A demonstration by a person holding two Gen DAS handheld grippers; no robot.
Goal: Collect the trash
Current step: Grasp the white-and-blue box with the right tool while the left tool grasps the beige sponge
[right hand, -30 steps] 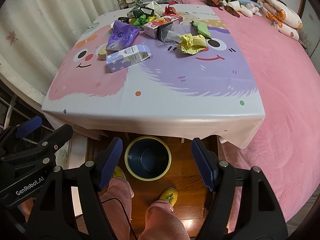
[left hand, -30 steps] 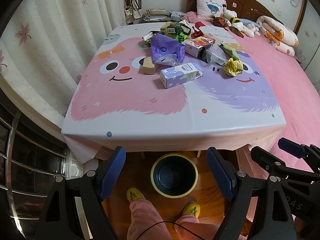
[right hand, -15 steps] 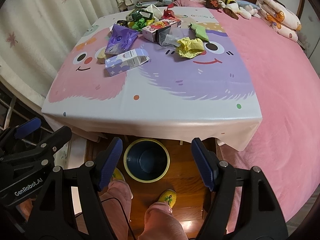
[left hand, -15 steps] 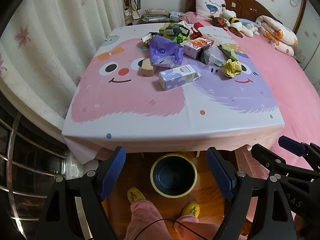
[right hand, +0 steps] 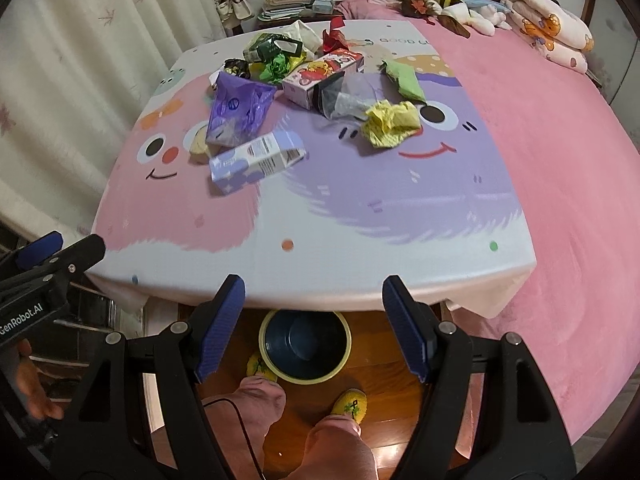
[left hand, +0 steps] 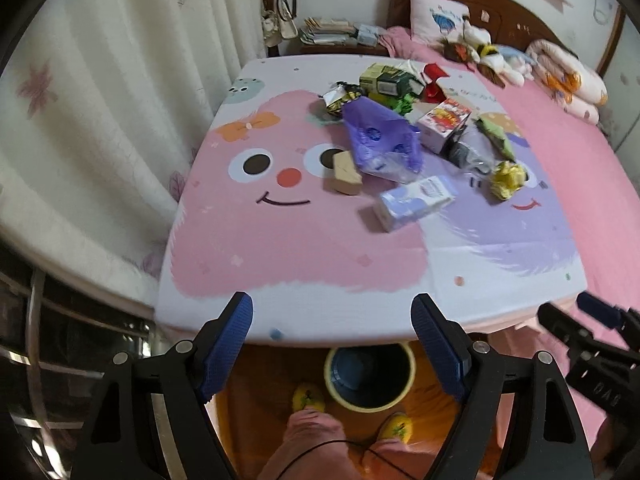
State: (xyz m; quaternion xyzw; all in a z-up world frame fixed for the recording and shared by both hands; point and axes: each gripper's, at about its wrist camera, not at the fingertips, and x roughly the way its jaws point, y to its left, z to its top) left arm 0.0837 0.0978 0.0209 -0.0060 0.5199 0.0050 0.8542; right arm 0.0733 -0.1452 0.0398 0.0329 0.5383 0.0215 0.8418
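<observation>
1. Left wrist view: a cartoon-print tablecloth (left hand: 280, 240) covers the table; trash lies at its far side, including a milk carton (left hand: 416, 201). The left gripper (left hand: 332, 344) gapes wide, empty, above the bin (left hand: 370, 376).
2. Right wrist view: the right gripper (right hand: 314, 326) is also wide and empty, with the carton (right hand: 256, 161) and a yellow wrapper (right hand: 392, 123) well ahead.

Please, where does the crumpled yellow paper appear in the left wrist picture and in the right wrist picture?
Left wrist view: the crumpled yellow paper lies right of centre, on the purple face of the cloth.
Right wrist view: the same paper lies above centre, just left of the purple face's eye.
Shared landmark: the lilac carton lies nearer the camera and to the paper's left in both.
</observation>
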